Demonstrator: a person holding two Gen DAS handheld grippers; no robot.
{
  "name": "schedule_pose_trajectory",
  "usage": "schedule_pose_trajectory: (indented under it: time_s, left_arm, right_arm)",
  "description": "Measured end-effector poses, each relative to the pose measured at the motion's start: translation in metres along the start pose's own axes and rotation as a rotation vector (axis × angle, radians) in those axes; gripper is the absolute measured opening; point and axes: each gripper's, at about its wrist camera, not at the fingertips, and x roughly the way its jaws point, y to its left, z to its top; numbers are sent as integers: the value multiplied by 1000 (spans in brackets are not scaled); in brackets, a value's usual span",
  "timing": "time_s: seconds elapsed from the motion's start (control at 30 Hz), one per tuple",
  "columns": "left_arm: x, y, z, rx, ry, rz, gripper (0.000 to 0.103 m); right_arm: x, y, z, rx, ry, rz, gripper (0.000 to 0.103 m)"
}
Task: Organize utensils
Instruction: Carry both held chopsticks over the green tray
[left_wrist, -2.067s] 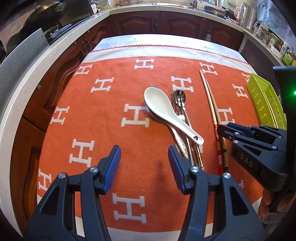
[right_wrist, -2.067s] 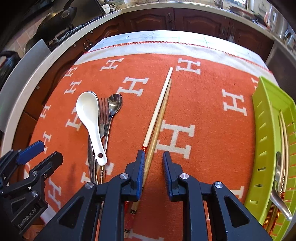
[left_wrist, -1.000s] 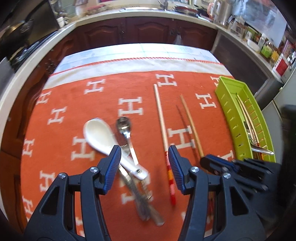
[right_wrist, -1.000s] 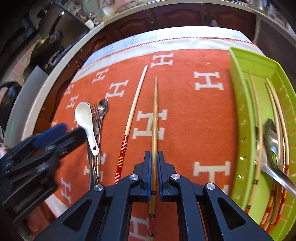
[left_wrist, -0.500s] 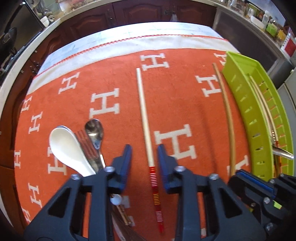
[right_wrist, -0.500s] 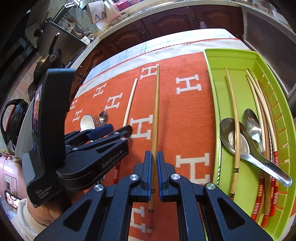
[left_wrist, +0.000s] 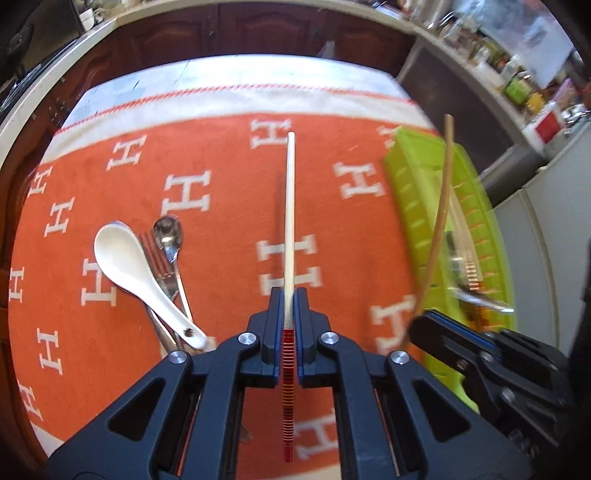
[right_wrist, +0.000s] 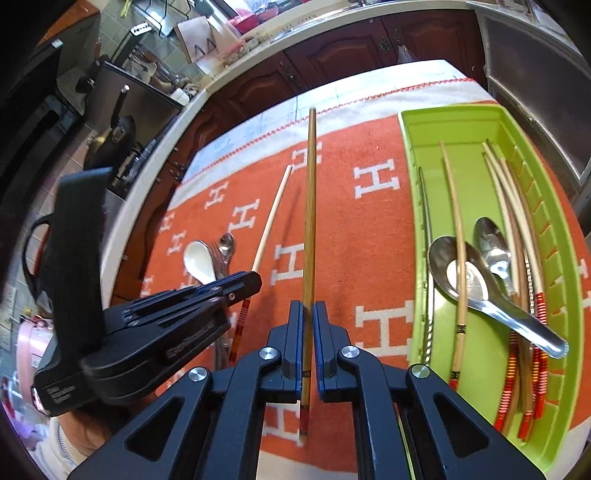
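Note:
My left gripper (left_wrist: 289, 301) is shut on a pale chopstick (left_wrist: 289, 214) with a red striped end, pointing forward over the orange cloth. My right gripper (right_wrist: 308, 312) is shut on a brown chopstick (right_wrist: 310, 206), held above the cloth just left of the green tray (right_wrist: 413, 206). The tray holds several chopsticks and two metal spoons (right_wrist: 476, 284). A white ceramic spoon (left_wrist: 133, 269), a fork and a metal spoon (left_wrist: 170, 240) lie piled on the cloth to the left. The right gripper (left_wrist: 417, 328) and its chopstick also show in the left wrist view.
The orange cloth (left_wrist: 207, 155) with white H marks covers the table. Dark wooden cabinets and a counter run behind. A stove with a pan (right_wrist: 110, 147) is at the far left. The table's far edge lies beyond the cloth's white border.
My left gripper closed on the pale chopstick and lifted it. My right gripper carried the brown chopstick higher and nearer the green tray.

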Motion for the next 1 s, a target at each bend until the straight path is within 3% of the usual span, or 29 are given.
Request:
schedule_pose_trajectory:
  time_s: [0.23,0.37,0.5,0.67,0.77,0.83,0.87,0.9,1.0]
  left_arm:
    - [-49,-44,6,76,-78,-106,3]
    - [-50,-64,7,102,-87,-102,3]
    - [-45,-61,4,75,-71,-91,3]
    - [-47,-32,2,25,-91,-63,3]
    - [-53,-15,1,-10,-110,-42,3]
    - [-56,-3,-1,-32,-119,-27,3]
    - [-57,3,-1,-42,-122,-23,3]
    - [-58,8,-2,-51,-124,-19,3]
    - [-60,22,-4,-79,-130,-10,3]
  right_arm:
    - [-62,-17,10,41,-92,59,0]
    - [-91,-25,12,37,-140,46,0]
    - [-92,-28,12,34,-110,52,0]
    - [-54,-15,5,17,-19,54,3]
    - [-22,-7,3,7,23,27,10]
    - [-1,-2,1,2,43,7,30]
    - [6,-1,1,0,47,-6,36]
    - [13,1,0,-3,45,-20,40]
    - [39,11,1,-48,54,-92,41]
